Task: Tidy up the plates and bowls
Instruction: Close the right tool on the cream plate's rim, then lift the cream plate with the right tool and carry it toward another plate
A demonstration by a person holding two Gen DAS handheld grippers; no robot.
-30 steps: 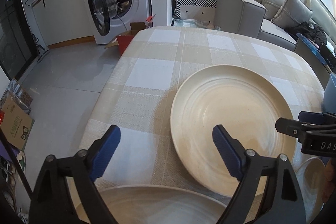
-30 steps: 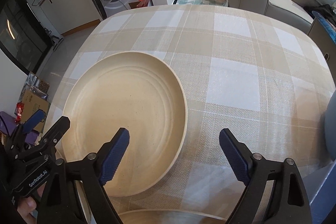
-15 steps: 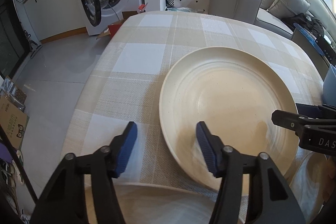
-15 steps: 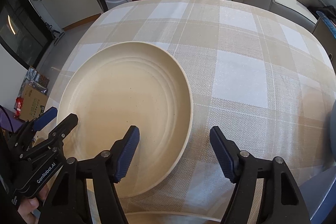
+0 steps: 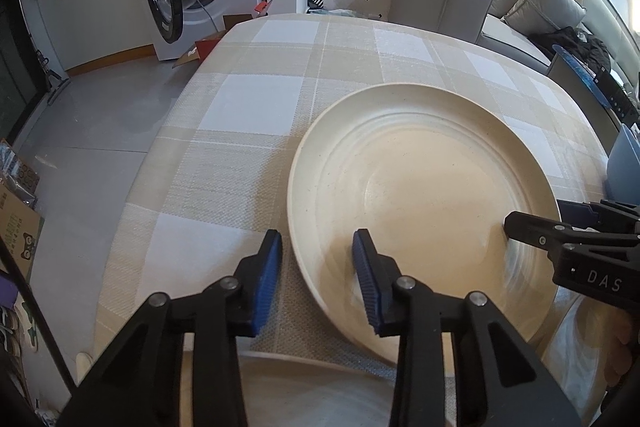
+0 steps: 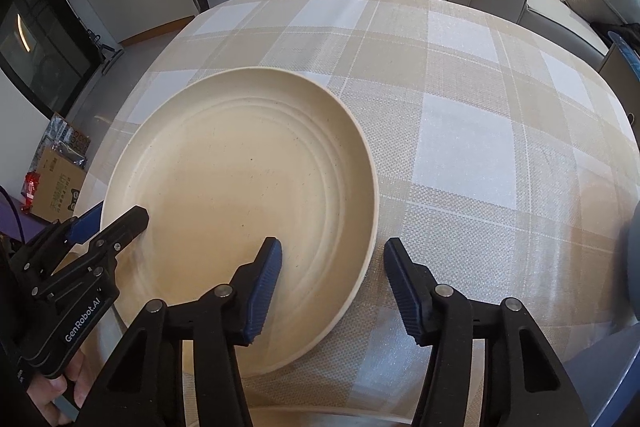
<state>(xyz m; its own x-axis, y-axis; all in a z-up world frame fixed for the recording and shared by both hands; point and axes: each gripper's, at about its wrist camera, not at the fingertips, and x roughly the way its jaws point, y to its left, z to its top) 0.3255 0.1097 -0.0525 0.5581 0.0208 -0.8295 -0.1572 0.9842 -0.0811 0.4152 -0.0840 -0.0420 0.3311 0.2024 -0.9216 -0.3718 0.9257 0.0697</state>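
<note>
Both your claws straddle the rim of one cream plate (image 5: 424,195) lying flat near the table's (image 5: 256,107) near edge. Your left gripper (image 5: 316,279) is partly open at the plate's left rim, one pad outside, one over the plate; nothing is clamped. Your right gripper (image 6: 332,285) gapes wider at the right rim, holding nothing. Closing seems next. Only the left view shows a blue container (image 5: 624,163) at the table's right edge.
</note>
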